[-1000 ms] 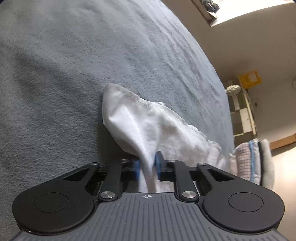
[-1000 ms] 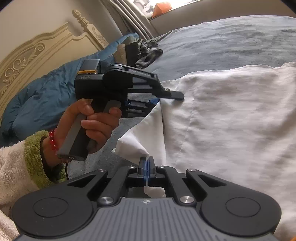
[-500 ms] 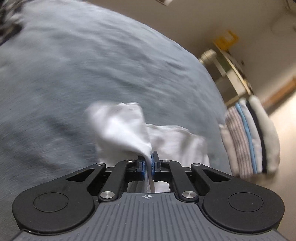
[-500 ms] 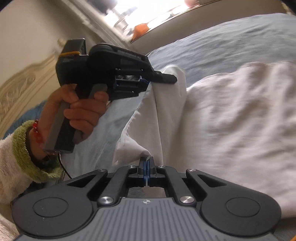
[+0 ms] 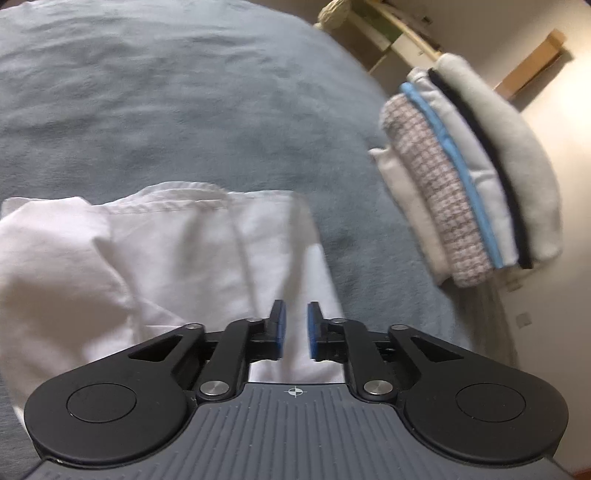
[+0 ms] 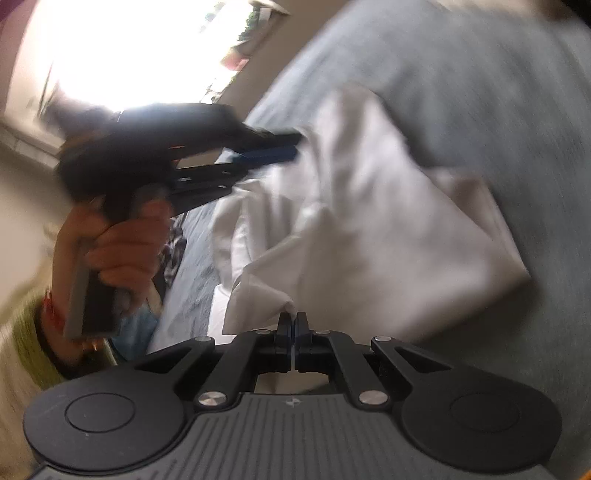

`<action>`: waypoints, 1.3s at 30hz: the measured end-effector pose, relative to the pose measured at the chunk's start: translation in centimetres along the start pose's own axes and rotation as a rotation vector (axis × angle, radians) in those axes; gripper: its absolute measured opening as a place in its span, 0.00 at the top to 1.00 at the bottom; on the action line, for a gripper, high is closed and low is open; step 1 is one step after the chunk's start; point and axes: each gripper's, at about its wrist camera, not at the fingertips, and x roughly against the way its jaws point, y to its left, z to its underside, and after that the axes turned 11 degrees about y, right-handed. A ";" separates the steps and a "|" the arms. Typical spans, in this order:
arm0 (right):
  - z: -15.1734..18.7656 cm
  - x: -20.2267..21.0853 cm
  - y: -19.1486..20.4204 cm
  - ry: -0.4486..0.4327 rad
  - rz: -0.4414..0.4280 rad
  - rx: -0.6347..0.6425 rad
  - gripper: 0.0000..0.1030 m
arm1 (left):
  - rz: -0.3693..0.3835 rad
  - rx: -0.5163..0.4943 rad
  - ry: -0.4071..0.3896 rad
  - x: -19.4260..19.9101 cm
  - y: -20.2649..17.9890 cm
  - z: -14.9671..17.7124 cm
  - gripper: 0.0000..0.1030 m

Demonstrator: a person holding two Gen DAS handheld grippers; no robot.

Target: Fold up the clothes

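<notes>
A white garment (image 5: 166, 251) lies partly folded on the grey bed cover (image 5: 184, 92). In the left wrist view my left gripper (image 5: 295, 314) is open, its blue pads apart just above the cloth with nothing between them. In the right wrist view my right gripper (image 6: 294, 321) is shut on a corner of the white garment (image 6: 369, 221), which hangs lifted and bunched. The left gripper (image 6: 291, 146) shows there too, blurred, held by a hand (image 6: 118, 236) at the garment's far edge.
A stack of folded clothes (image 5: 472, 177) sits at the bed's right edge, with pale shelving (image 5: 399, 33) behind it. A bright window (image 6: 129, 48) fills the top left of the right wrist view. A green cuff (image 6: 33, 332) covers the wrist.
My left gripper has let go of the white cloth and now stands open over it. Both grippers swung across the bed, and the garment's side now lies folded over.
</notes>
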 end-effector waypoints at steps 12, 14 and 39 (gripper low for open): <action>0.1 -0.5 -1.8 0.041 -0.088 -0.083 0.96 | -0.029 -0.025 -0.130 7.9 1.8 5.9 0.53; 0.1 -0.5 -1.6 0.046 -0.088 -0.073 0.94 | -0.079 -0.063 -0.123 8.6 2.4 8.2 0.53; -2.6 0.5 6.4 -0.043 0.121 0.259 0.98 | -0.373 -0.433 -0.068 4.5 0.0 20.9 0.51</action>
